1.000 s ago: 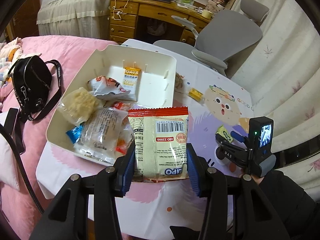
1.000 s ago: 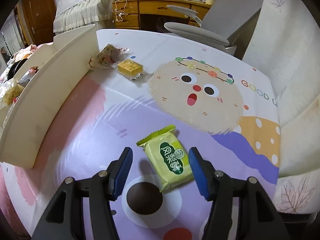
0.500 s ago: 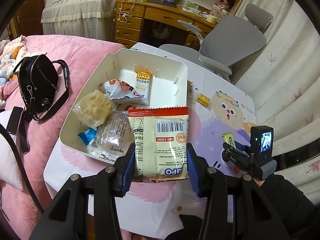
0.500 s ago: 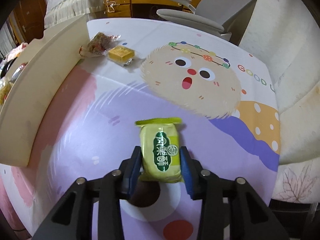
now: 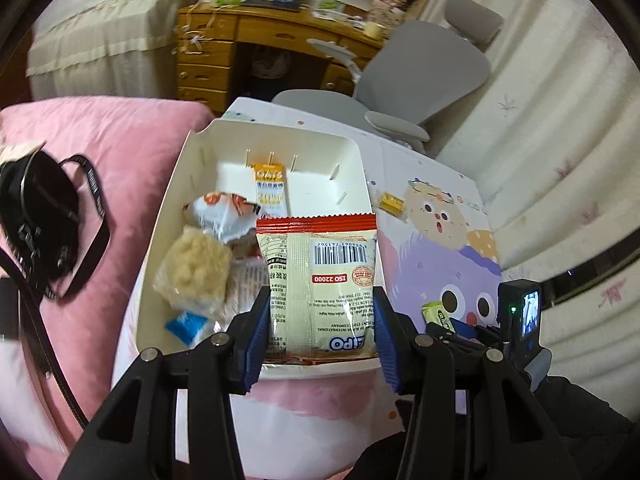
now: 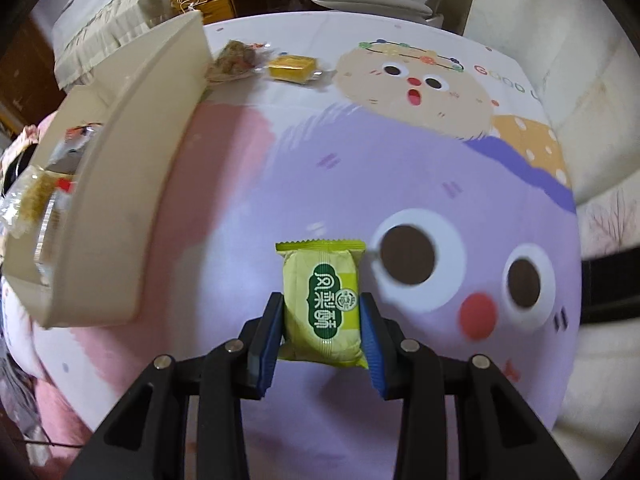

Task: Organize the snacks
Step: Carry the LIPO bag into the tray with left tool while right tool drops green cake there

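- Over the near edge of the white bin (image 5: 172, 184), the left tongs (image 5: 320, 322) pinch a cream snack packet (image 5: 318, 280) with a red top, barcode side up.
- Above the cartoon-printed counter (image 6: 280, 184), beside the bin, the right tongs (image 6: 322, 324) pinch a small yellow-green cake packet (image 6: 322, 300).
- Inside the bin lie several other wrapped snacks; a yellow packet (image 6: 292, 69) rests on the counter beyond.

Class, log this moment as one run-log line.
left gripper: shut on cream packet over white bin | right gripper: shut on green packet
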The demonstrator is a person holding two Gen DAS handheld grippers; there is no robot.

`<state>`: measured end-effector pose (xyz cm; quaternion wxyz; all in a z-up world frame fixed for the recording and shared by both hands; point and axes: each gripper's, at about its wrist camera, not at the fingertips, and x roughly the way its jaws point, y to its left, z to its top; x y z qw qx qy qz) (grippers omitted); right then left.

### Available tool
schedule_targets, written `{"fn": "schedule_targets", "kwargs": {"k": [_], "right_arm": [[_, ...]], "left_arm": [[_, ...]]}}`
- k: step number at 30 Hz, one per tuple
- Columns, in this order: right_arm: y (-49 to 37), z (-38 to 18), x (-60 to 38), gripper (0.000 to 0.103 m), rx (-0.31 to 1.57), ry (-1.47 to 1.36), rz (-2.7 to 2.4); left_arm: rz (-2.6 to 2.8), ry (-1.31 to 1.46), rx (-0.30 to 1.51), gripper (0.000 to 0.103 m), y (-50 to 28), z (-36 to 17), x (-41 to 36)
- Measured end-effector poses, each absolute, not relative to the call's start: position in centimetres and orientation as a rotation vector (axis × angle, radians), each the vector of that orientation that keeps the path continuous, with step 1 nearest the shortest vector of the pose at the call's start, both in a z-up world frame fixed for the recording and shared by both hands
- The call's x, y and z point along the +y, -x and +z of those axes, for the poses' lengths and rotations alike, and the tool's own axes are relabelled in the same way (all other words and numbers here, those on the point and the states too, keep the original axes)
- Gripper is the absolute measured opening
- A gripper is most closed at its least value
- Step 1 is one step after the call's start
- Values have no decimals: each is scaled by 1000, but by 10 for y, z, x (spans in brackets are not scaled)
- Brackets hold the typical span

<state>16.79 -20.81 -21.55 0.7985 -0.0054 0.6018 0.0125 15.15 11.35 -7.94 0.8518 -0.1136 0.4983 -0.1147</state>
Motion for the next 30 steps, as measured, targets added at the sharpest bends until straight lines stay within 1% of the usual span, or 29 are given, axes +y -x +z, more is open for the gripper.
{"fn": "schedule_targets", "kwargs": {"k": [5, 16, 20, 25, 27, 29, 30], "right_arm": [[-156, -190, -179, 37, 1242, -31, -9], [-140, -127, -134, 37, 1037, -183, -101], [-138, -112, -115, 37, 971, -226, -79], [-138, -107, -88, 37, 941, -253, -29], [-139, -107, -74, 38, 935, -242, 13], [-141, -110, -60, 38, 951, -232, 60], [-143, -113, -54, 41, 964, -232, 74]], "left_arm": [[-328, 207, 1051, 46, -164, -78, 133], [-505, 103, 1027, 46, -189, -71, 155], [-552, 66, 1026, 46, -195, -73, 161], [-584, 60, 1025, 47, -198, -75, 170], [-587, 65, 1030, 51, -198, -78, 175], [-615, 69, 1040, 72, -197, -81, 179], [-627, 71, 1037, 73, -195, -82, 180]]}}
